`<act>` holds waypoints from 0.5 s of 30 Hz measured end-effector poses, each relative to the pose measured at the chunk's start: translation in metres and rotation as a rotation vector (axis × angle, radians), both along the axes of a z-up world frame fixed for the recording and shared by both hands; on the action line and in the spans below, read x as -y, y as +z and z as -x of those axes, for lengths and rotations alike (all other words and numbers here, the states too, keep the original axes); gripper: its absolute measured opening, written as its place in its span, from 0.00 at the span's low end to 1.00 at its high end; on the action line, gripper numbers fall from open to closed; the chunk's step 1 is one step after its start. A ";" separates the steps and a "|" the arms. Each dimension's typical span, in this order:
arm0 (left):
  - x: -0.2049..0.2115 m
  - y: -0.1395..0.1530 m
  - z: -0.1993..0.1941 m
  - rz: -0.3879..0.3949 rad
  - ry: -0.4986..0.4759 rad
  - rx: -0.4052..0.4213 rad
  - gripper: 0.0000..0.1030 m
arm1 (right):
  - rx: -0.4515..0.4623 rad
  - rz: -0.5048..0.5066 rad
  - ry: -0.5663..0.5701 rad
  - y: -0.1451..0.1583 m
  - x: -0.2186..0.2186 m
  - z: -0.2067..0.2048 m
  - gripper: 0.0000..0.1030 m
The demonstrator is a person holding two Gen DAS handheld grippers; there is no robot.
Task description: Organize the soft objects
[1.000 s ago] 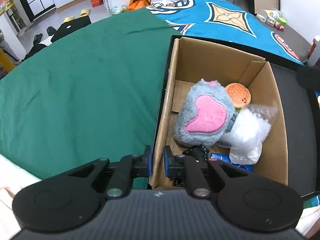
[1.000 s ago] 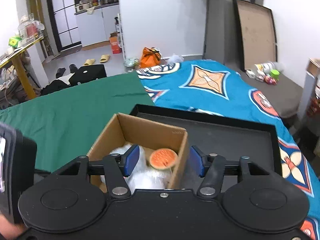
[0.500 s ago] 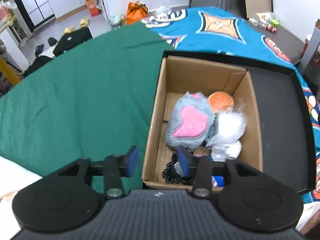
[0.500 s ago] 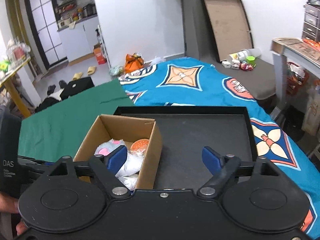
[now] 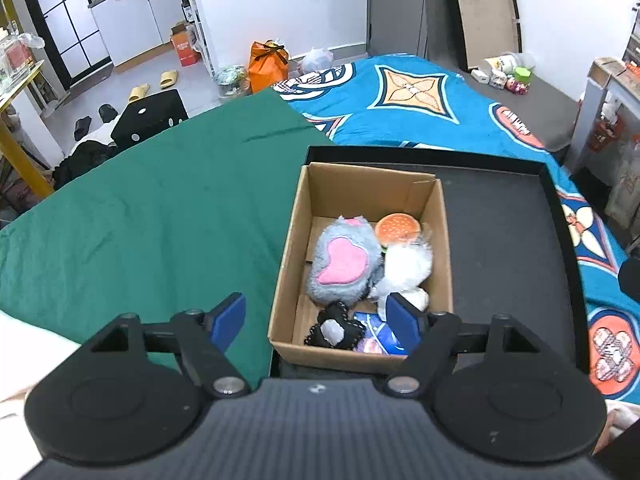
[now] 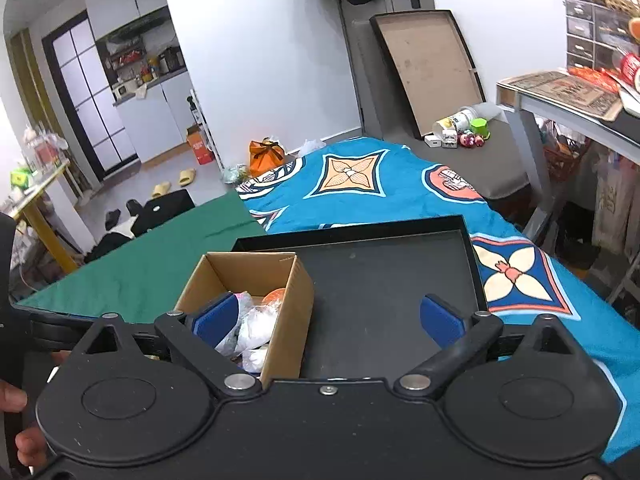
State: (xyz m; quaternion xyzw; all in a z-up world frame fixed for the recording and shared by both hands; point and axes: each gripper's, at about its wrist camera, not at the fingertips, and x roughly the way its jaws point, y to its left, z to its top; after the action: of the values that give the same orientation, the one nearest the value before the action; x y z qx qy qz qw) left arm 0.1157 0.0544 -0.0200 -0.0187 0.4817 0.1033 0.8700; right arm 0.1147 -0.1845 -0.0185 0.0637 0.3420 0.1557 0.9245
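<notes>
Left tongs [image 5: 316,318] up over the near end of the cardboard box [image 5: 294,240], jaws opening, nothing between the pads. Just past the right pad [image 5: 402,322], down in the box: black stitched plush [image 5: 334,330] at the near wall, blue packet [image 5: 380,334] beside it. Farther in, grey plush paw with a pink pad [image 5: 344,266], touching a white fluffy toy in clear wrap [image 5: 406,266]. Behind those, a burger squishy [image 5: 398,229] toward the far wall.

Right tongs [image 6: 328,320] spreading wide too, empty, straddling the box's right wall [image 6: 290,320]. Left pad [image 6: 212,322] over the box opening, white wrapped toy [image 6: 256,322] right beside it; right pad [image 6: 442,320] over bare black tray [image 6: 380,280]. Box sitting in the tray's left part, against its left rim.

Beyond: green cloth [image 5: 140,208] to the left, blue patterned bedspread [image 6: 360,184] ahead, orange bag [image 6: 265,156] on the floor by the wall.
</notes>
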 end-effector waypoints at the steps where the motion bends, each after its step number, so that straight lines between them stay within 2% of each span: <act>1: 0.002 0.004 0.002 0.001 -0.004 0.006 0.75 | -0.002 -0.009 0.000 0.002 0.003 0.002 0.98; 5: 0.011 0.020 0.012 0.003 -0.027 0.030 0.78 | 0.006 -0.031 0.001 0.013 0.015 0.011 1.00; 7: 0.015 0.029 0.019 0.016 -0.034 0.044 0.87 | 0.006 -0.037 -0.006 0.018 0.019 0.015 1.00; 9: 0.018 0.035 0.023 0.012 -0.039 0.057 0.89 | 0.004 -0.041 -0.009 0.023 0.023 0.019 1.00; 15: 0.021 0.051 0.040 0.037 -0.056 0.074 0.97 | 0.015 -0.008 0.011 0.037 0.028 0.036 1.00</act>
State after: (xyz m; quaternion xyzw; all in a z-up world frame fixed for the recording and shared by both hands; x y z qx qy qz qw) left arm 0.0758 0.0332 0.0306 -0.0253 0.4511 0.0692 0.8894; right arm 0.0785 -0.2124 0.0189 0.0644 0.3349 0.1624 0.9259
